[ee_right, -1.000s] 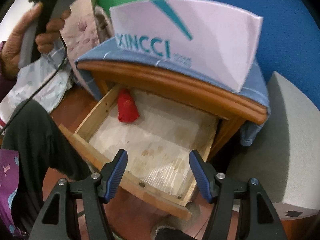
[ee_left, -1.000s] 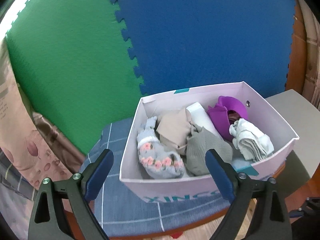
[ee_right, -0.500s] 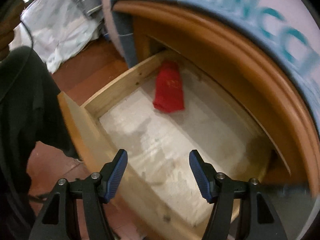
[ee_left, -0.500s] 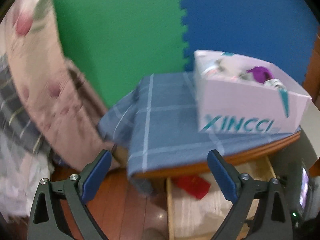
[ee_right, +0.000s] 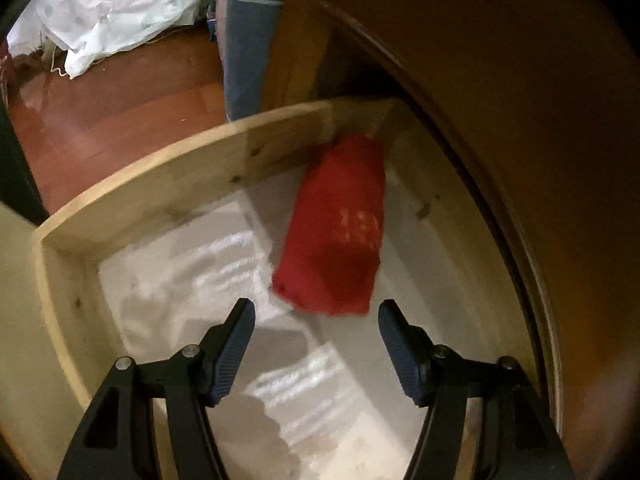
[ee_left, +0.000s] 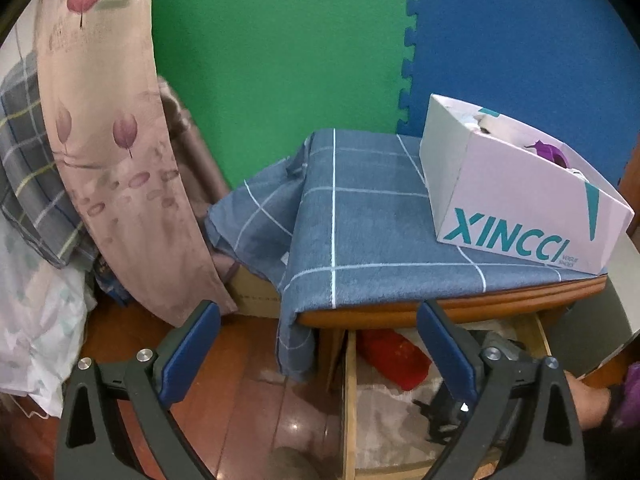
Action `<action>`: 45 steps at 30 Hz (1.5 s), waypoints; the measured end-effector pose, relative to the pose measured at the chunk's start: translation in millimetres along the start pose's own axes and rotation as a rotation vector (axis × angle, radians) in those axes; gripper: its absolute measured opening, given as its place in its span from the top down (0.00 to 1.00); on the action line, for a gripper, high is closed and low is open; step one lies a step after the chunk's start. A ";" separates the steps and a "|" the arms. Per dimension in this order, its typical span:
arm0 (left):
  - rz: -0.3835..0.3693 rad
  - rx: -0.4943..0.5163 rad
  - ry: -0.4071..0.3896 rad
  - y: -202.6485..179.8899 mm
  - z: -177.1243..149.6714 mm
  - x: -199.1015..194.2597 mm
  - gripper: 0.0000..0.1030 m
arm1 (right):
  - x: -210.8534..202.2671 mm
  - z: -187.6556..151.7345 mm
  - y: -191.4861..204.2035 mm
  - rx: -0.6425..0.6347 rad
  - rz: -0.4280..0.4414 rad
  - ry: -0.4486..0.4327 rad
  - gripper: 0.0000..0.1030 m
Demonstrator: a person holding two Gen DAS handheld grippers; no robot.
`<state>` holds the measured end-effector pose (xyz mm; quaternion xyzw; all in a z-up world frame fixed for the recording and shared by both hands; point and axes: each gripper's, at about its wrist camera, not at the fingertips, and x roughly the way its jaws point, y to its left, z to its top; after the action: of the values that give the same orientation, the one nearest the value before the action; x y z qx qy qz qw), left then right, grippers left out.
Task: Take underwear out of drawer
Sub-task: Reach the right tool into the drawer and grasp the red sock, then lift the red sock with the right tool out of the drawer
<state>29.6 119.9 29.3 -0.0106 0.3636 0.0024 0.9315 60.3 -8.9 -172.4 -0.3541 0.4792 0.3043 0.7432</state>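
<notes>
Folded red underwear (ee_right: 340,232) lies in the open wooden drawer (ee_right: 180,176), close to its left wall and back corner. My right gripper (ee_right: 316,308) is inside the drawer, pointing steeply down. It is open, and the near edge of the red underwear sits just ahead of its blue fingertips. In the left wrist view the red underwear (ee_left: 394,356) shows under the cabinet top, with the right gripper's dark body (ee_left: 452,400) beside it. My left gripper (ee_left: 316,308) hangs open in front of the cabinet with nothing between its fingers.
A white XINCCI box (ee_left: 512,208) of socks and clothes stands on a blue checked cloth (ee_left: 360,220) over the cabinet top. A floral curtain (ee_left: 120,160) and bedding hang at left. A white plastic bag (ee_right: 120,4) lies on the red-brown floor (ee_left: 248,400). A person's hand (ee_left: 588,400) is at right.
The left view swung from above the box down to the cabinet front and open drawer. The right gripper dropped into the drawer, closing on the red underwear; its jaws kept the same width.
</notes>
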 end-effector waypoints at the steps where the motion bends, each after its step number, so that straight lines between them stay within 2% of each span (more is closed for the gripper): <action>1: -0.003 -0.013 0.007 3.7 -0.1 1.4 0.05 | 4.3 2.3 1.1 0.003 0.005 0.006 0.36; 3: -0.019 -0.043 0.013 10.5 -0.4 3.1 0.05 | 12.4 5.6 4.5 -0.007 -0.050 0.013 0.36; 5: -0.033 -0.075 0.018 17.3 0.2 4.4 0.05 | 18.6 8.0 6.6 -0.008 -0.054 0.008 0.35; 8: -0.058 -0.111 0.037 24.1 0.4 8.8 0.05 | 24.1 10.8 5.6 -0.005 -0.052 0.001 0.27; 12: -0.078 -0.142 0.049 30.4 0.1 11.8 0.05 | 29.2 13.8 -1.2 0.005 -0.078 -0.036 0.27; 15: -0.093 -0.156 0.058 33.4 0.2 13.7 0.05 | 40.0 14.4 -4.9 -0.009 -0.114 -0.032 0.27; 18: -0.105 -0.169 0.069 35.7 0.2 15.9 0.05 | 44.0 14.6 -7.6 -0.011 -0.129 -0.055 0.22; 22: -0.120 -0.189 0.076 38.5 0.4 17.6 0.05 | 40.9 13.5 -7.1 -0.037 -0.118 -0.072 0.22; 24: -0.124 -0.199 0.077 40.3 -0.2 17.7 0.05 | 39.9 12.1 -7.9 -0.044 -0.108 -0.075 0.26; 25: -0.126 -0.202 0.075 40.9 -0.6 17.2 0.05 | 38.3 11.2 -7.8 -0.042 -0.072 -0.070 0.41; 26: -0.126 -0.203 0.073 41.0 -0.4 17.2 0.05 | 40.3 14.8 -7.1 -0.035 -0.040 -0.058 0.48; 29: -0.126 -0.210 0.064 41.2 -0.4 16.3 0.05 | 38.3 15.8 -3.2 -0.066 -0.037 -0.013 0.60; 33: -0.132 -0.214 0.073 39.9 -0.5 17.8 0.05 | 21.6 8.2 -4.6 -0.103 0.027 0.063 0.64; 38: -0.132 -0.212 0.048 36.7 -0.5 14.1 0.05 | -25.7 -13.6 -8.2 -0.126 0.097 0.109 0.64; 45: -0.135 -0.175 0.052 23.9 -0.7 13.9 0.05 | -112.0 -27.3 -34.4 -0.018 0.160 0.052 0.64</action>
<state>39.0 143.8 19.0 -0.1167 0.3843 -0.0289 0.9153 34.1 -63.3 -68.4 -0.3290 0.5223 0.3577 0.7007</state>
